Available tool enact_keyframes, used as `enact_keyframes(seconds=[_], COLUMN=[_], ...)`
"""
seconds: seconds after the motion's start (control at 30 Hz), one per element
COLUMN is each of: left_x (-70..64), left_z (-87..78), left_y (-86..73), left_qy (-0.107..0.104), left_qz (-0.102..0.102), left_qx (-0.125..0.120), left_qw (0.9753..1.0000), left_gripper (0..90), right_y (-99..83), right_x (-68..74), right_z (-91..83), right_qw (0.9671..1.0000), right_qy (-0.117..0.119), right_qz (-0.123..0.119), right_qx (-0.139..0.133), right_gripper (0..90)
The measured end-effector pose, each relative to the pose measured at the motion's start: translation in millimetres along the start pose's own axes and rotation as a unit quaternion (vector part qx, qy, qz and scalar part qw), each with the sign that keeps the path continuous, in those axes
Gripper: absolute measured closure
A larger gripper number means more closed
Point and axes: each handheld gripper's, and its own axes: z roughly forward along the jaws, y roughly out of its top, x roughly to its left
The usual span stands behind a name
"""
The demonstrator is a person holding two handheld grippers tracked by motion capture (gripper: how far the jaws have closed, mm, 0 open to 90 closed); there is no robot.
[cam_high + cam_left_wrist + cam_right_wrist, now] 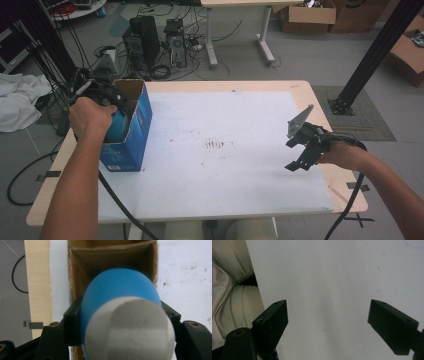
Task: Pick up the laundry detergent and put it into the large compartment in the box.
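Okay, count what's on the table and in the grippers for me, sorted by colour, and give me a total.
Blue: 2, the box and the blue-and-white object held in the left gripper over the box's open top.
White: 1, the sheet covering the table.
Black: 2, the left gripper and the right gripper, fingers apart, holding nothing.
Total: 5

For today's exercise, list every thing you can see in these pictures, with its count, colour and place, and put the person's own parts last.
Box: one, blue, open-topped, at the table's left.
Blue and white object: one, held over the box's opening.
Table: one, light wood with a white cover.
Computer towers: two, dark, on the floor beyond the table.
Cardboard cartons: several, brown, far right floor.
Left claw: black, shut on the object.
Right claw: black, open over the white cover.
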Motion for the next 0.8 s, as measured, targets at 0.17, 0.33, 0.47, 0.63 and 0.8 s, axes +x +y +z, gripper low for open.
enact_keyframes(seconds=[0.17, 0.33, 0.47, 0.63, 0.8], left_x=[0.3, 0.5, 0.3, 0.6, 2.0], left_z=[15.3, 29.5, 38.5, 47.2, 52.4], left_y=[-2.8, -4.9, -5.7, -5.8, -6.3], left_qy=[0.005, 0.0, 0.001, 0.002, -0.002], left_qz=[0.0, 0.006, 0.016, 0.018, 0.016], left_qx=[-0.002, -0.001, 0.005, 0.012, 0.011], left_qw=[1.0, 1.0, 0.9999, 0.9998, 0.9998], left_gripper=[38.0, 38.0, 38.0, 37.9, 37.9], right_y=[-1.8, -2.6, -3.6, -5.6, -6.8], right_x=[-0.9, -1.6, -2.0, -3.5, -4.7], right_z=[0.6, 1.2, 1.6, 3.0, 5.2], right_qw=[1.0, 1.0, 1.0, 1.0, 0.9999], right_qy=[0.001, 0.0, 0.001, 0.001, 0.003], right_qz=[0.003, 0.004, 0.005, 0.009, 0.012], right_qx=[0.001, 0.001, 0.001, 0.003, 0.004], right_gripper=[16.4, 16.4, 16.3, 16.3, 16.2])
